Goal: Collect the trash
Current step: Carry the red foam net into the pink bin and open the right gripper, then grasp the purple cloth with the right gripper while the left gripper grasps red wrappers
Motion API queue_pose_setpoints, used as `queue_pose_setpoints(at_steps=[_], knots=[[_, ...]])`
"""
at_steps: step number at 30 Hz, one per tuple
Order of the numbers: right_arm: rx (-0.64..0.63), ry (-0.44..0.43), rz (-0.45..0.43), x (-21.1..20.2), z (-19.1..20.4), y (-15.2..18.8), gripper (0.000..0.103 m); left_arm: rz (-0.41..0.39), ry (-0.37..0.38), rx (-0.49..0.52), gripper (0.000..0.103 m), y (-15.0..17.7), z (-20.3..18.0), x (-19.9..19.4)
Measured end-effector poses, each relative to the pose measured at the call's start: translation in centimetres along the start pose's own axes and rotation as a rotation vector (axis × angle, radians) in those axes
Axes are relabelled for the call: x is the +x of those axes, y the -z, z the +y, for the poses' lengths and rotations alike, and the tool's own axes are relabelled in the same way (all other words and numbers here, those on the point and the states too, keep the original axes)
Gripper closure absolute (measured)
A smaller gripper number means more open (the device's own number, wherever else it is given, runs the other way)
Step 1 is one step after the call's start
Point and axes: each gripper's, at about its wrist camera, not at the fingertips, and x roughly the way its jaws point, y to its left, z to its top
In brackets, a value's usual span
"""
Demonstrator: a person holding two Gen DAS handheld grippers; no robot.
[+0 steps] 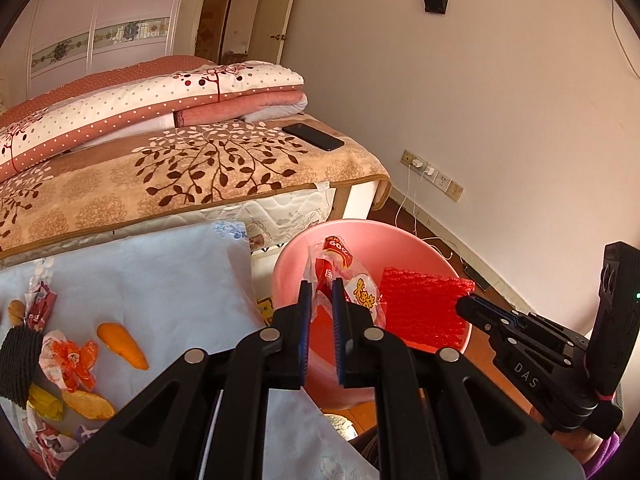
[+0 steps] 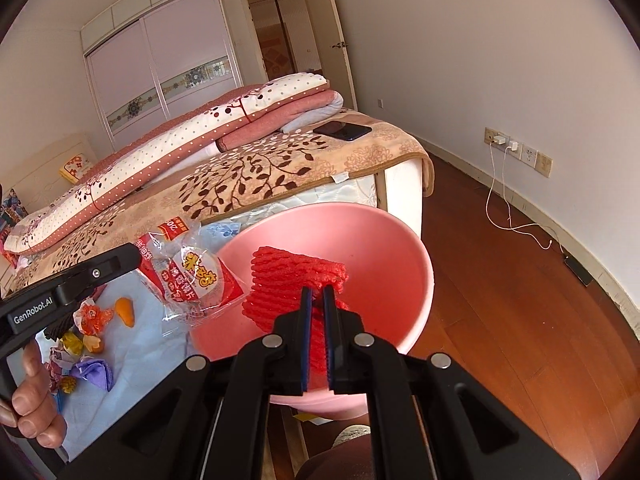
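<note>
Right now both tongs are hanging over the pink basin, which is sitting just past the edge of the surface covered with a pale blue cloth point(image 1: 160, 280). The left tongs point(image 1: 321, 284) are pinching a clear and red snack wrapper point(image 1: 348, 280) between narrow blue pads, and the wrapper is dangling above the near left part of the pink basin point(image 1: 288, 272). The right tongs point(image 2: 316, 292) are clamping a piece of red foam netting point(image 2: 296, 276), which is hanging inside the basin's bowl, toward its middle; in the left wrist view that netting point(image 1: 420, 304) is showing to the right of the wrapper.

More trash is lying on the cloth to the left of the basin: an orange peel point(image 1: 122, 344), a crumpled orange-and-white candy wrapper point(image 1: 72, 356), a yellow wrapper point(image 1: 46, 402) and, seen from the right wrist, a purple wrapper point(image 2: 96, 372). A black ribbed thing point(image 1: 18, 360) is resting at the cloth's far left edge.

Behind the basin a bed point(image 2: 280, 168) is carrying folded quilts point(image 1: 160, 96) and a black phone point(image 1: 314, 136). To the basin's right, a white charging cable point(image 2: 508, 208) is trailing from a wall socket onto the wooden floor point(image 2: 520, 320).
</note>
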Motion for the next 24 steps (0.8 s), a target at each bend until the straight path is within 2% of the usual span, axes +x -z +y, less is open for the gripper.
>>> queue_pose_setpoints(at_steps=[3,6,7,9,13,18,24], knots=[[0.008,0.008,0.006,0.3,-0.5,0.1,0.098,0.025,0.009,0.007,0.093,0.0,-0.4,1.3],[0.009,0.018,0.01,0.7,-0.7,0.1,0.097,0.041,0.021,-0.007,0.08,0.0,-0.3,2.0],[0.008,0.021,0.013,0.8,-0.7,0.2,0.093,0.045,0.023,-0.015,0.072,0.0,-0.4,2.1],[0.012,0.028,0.015,1.0,-0.8,0.2,0.083,0.047,0.028,-0.029,0.066,-0.1,-0.3,2.2],[0.017,0.031,0.011,0.9,-0.7,0.2,0.066,0.052,0.027,-0.044,0.066,-0.1,-0.1,2.0],[0.015,0.007,-0.003,0.1,0.1,0.3,0.061,0.049,0.033,-0.063,0.066,0.2,0.7,0.9],[0.002,-0.043,-0.025,-1.4,2.3,0.7,0.056,0.027,0.003,-0.071,0.066,0.9,1.8,-1.4]])
